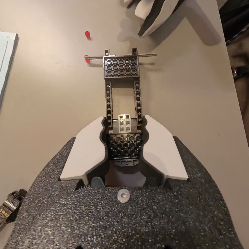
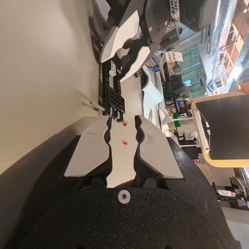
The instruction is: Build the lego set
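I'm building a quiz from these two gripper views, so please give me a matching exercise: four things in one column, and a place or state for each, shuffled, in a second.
Things:
1. black brick frame
2. grey axle
3. loose red piece
4. right gripper

Places or states:
A. fingers apart, nothing between them
B. lying alone on the table
C. near end clamped by the left gripper
D. crossing the frame's far end

Pairs: 1-C, 2-D, 3-B, 4-A
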`<state>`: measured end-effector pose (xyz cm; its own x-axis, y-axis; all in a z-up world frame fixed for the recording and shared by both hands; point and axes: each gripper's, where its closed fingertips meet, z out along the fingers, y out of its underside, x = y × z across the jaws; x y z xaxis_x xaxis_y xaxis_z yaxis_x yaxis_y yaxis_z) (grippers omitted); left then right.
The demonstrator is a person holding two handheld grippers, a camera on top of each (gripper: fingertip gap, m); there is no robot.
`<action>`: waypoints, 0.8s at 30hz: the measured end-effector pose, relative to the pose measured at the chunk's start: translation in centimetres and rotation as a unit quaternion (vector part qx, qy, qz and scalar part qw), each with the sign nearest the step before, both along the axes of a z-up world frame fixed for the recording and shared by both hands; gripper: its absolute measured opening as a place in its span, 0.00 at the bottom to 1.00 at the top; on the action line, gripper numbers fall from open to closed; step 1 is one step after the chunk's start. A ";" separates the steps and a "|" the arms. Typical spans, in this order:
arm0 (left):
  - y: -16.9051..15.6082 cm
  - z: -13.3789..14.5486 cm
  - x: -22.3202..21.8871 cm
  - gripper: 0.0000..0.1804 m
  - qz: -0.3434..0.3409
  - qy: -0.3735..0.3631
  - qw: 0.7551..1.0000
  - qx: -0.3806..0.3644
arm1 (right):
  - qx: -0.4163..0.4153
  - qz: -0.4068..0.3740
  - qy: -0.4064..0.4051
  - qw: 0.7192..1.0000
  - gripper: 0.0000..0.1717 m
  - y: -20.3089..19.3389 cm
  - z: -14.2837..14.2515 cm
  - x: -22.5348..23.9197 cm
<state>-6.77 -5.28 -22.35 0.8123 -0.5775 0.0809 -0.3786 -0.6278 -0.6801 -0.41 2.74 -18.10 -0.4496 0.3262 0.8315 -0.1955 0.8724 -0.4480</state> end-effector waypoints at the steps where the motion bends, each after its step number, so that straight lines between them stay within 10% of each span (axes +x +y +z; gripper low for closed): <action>1: 0.1 0.0 -0.1 0.28 0.008 0.001 1.000 0.000 | -0.002 -0.004 0.005 1.000 0.20 0.0 0.2 0.0; 24: 1.2 3.0 -2.0 0.28 0.137 0.013 0.990 0.011 | 0.116 -0.183 0.133 0.967 0.20 -1.1 0.8 -3.2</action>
<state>-8.75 -4.09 -19.36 0.9405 -0.3363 0.0484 -0.2130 -0.6945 -0.6873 -3.64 1.61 -17.28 -0.0998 0.2148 0.9715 0.0641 0.9758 -0.2092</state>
